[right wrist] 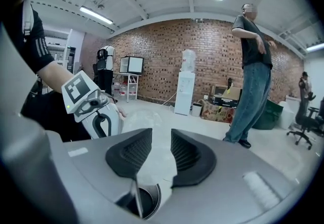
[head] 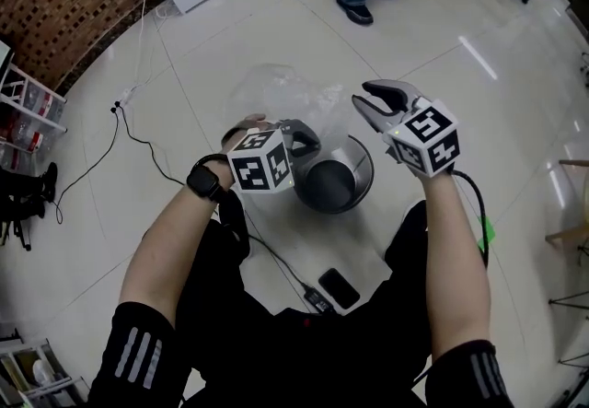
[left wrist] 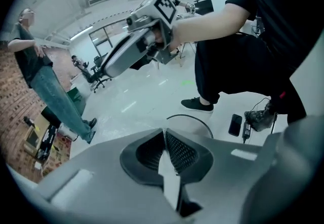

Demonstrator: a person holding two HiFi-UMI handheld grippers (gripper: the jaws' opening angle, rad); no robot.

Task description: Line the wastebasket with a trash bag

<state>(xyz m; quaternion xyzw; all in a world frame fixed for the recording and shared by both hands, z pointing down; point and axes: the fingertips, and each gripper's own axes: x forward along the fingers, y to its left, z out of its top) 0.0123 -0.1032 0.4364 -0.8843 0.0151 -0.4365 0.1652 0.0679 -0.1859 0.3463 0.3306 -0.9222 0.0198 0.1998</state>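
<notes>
Floor (head: 442, 75): glossy pale tile, on which the wastebasket is stood at the centre of the head view.
Wastebasket (head: 357, 157): small, round and metal, seen open and unlined; judged rigid but light enough to be nudged.
Trash bag (head: 285, 93): clear film held up just above the basket, upper centre of the frame; judged very light, limp, slippery and easily torn; best taken at two opposite points of the mouth hem.
Left hand-held gripper (head: 306, 139): jaws closed tight, with a fold of film apparently pinched.
Right hand-held gripper (head: 365, 95): jaws moderately apart, nothing gripped, beside the bag's right edge.
</notes>
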